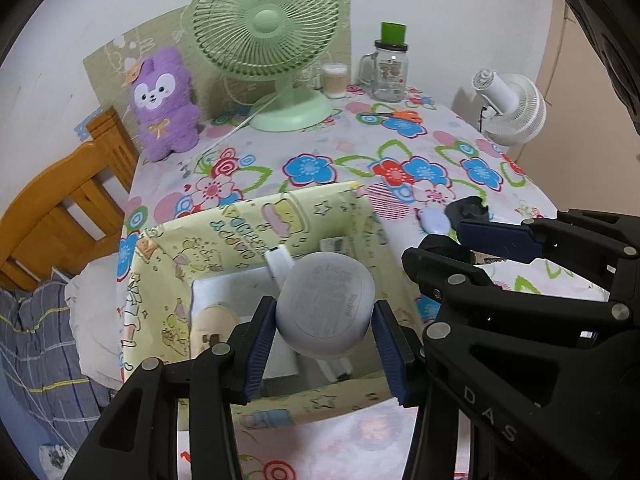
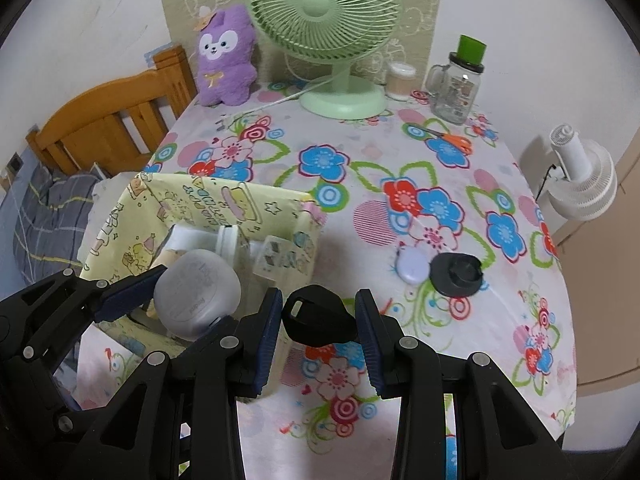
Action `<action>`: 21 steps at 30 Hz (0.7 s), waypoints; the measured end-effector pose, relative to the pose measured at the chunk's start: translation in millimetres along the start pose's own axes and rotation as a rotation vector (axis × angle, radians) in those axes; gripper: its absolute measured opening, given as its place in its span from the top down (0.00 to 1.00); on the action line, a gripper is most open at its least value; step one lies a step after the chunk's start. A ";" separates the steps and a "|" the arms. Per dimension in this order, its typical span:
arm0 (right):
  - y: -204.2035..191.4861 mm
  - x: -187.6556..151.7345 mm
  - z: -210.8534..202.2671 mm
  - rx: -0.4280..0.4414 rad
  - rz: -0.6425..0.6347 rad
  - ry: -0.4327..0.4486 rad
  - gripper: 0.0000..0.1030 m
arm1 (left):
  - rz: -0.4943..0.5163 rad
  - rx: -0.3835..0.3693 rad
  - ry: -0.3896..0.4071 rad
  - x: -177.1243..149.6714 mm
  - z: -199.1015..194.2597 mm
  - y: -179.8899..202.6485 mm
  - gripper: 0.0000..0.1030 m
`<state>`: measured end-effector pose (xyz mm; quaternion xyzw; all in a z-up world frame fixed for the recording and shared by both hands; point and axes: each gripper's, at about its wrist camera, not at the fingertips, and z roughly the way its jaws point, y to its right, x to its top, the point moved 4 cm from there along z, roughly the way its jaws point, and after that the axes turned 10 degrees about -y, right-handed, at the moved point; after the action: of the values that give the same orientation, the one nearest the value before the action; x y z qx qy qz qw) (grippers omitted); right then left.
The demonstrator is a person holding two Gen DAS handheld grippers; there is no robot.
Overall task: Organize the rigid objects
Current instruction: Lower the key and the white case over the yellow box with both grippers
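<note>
Now you are mid-deposit: your left hand-held gripper [image 1: 324, 344] grasps the grey Redmi earbud case [image 1: 326, 306] directly above the open yellow storage box [image 1: 256, 216], which already holds small items. Lower it past the box's near wall, then release. Your right hand-held gripper [image 2: 320, 330] clamps a black key fob [image 2: 318, 316] just beside the box's right wall; keep the two from colliding. Beyond the box, the floral surface [image 2: 360, 152] lies open.

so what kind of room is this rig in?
Probably a bedroom at home. A wooden bed frame with bedding stands beside the table, which has a floral cloth, a plush toy and a desk fan.
</note>
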<state>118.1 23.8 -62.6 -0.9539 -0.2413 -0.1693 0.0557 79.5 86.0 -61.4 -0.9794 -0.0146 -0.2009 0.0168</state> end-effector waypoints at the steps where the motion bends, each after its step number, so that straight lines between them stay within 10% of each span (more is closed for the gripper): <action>1: -2.9 2.0 1.7 0.001 -0.004 -0.003 0.61 | -0.004 0.000 -0.002 -0.1 0.5 -3.1 0.51; 21: -50.4 37.6 41.4 0.047 -0.058 -0.067 0.61 | -0.091 0.013 -0.053 1.8 28.2 -60.8 0.51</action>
<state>137.3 92.4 -87.0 -0.9501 -0.2745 -0.1331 0.0651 90.1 147.9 -85.0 -0.9825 -0.0607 -0.1753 0.0138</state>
